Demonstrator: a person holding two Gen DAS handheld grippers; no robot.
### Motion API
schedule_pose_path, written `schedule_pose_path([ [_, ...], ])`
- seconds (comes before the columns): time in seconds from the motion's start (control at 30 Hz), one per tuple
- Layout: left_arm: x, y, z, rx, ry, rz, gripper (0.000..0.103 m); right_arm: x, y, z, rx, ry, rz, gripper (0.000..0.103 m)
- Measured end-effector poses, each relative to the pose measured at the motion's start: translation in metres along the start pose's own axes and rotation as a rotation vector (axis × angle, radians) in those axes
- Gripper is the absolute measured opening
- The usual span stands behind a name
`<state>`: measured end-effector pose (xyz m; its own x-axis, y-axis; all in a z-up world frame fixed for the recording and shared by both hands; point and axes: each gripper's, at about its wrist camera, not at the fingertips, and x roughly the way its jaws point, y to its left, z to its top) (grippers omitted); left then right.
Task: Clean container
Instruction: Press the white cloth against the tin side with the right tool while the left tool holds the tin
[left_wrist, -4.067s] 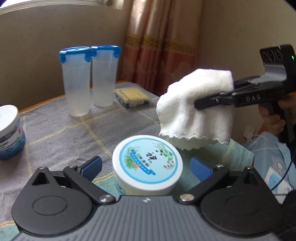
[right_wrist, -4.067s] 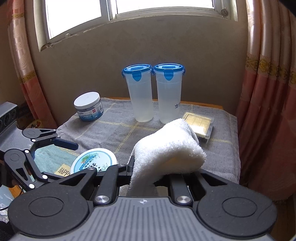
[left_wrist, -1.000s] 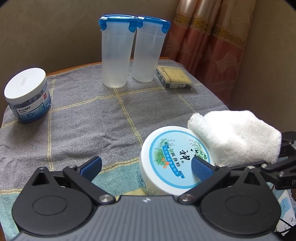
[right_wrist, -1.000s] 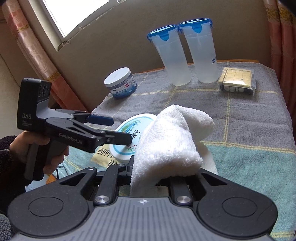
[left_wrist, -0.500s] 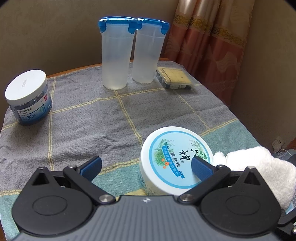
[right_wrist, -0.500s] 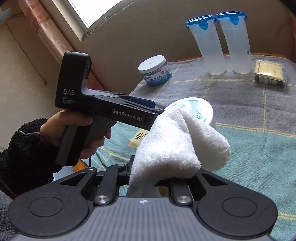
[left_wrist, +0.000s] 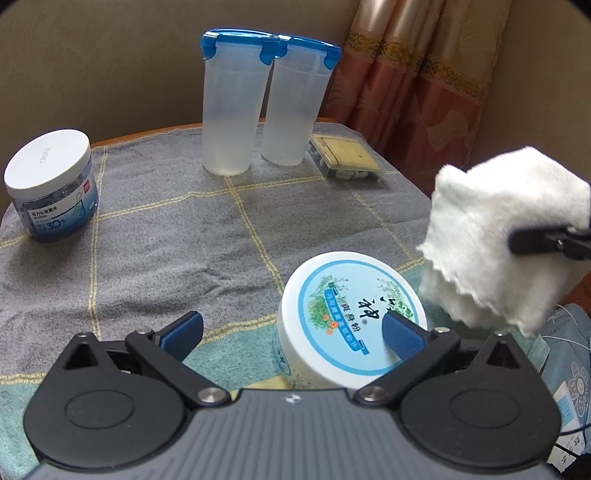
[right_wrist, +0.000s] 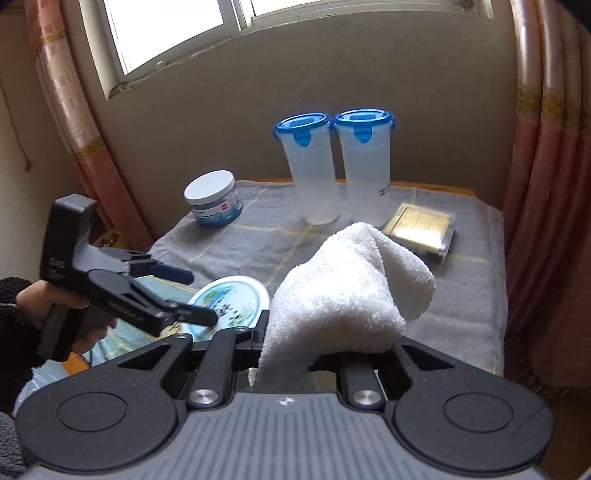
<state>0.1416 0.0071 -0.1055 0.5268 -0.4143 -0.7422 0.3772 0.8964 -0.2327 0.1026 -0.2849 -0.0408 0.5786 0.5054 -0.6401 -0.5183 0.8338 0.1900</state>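
The round white tub (left_wrist: 351, 317) with the blue and green label on its lid sits at the near edge of the table (left_wrist: 166, 236), on the cloth where the gray part meets the teal part. Your left gripper (left_wrist: 291, 328) is spread wide around it. One blue pad (left_wrist: 400, 332) lies over the right side of the lid, and the other pad is well off to the left, not touching the tub.

Your right gripper (right_wrist: 314, 354) is pinching a fluffy white towel (right_wrist: 347, 288). The towel bunches up between its fingers and hides their tips. In the left wrist view the towel (left_wrist: 498, 236) hangs in the air just to the right of the tub, a little higher than the lid. You cannot tell if it touches the tub.

Far back on the table stand two tall clear cups with blue lids (left_wrist: 269, 107), side by side and touching. Just right of them lies a flat clear box with a yellow top (left_wrist: 347, 157). Far to the left is a short jar with a white lid (left_wrist: 50, 184). Pink curtains (right_wrist: 550, 184) hang on the right.
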Motion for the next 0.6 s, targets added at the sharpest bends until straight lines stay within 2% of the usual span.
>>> schedule_pose_path([
  [0.17, 0.001, 0.002, 0.001, -0.016, 0.007, -0.008, 0.103, 0.049, -0.009, 0.027, -0.096, 0.046, 0.034, 0.019],
  [0.33, 0.002, 0.001, 0.002, -0.017, 0.016, -0.004, 0.103, 0.086, -0.009, 0.024, -0.126, 0.127, 0.106, 0.019],
  [0.43, 0.003, 0.0, 0.003, -0.016, 0.02, -0.001, 0.103, 0.08, -0.007, 0.014, -0.108, 0.129, 0.175, 0.019],
  [0.6, 0.001, -0.001, 0.003, -0.013, 0.023, 0.008, 0.103, 0.062, 0.007, -0.004, -0.098, 0.129, 0.221, 0.019],
])
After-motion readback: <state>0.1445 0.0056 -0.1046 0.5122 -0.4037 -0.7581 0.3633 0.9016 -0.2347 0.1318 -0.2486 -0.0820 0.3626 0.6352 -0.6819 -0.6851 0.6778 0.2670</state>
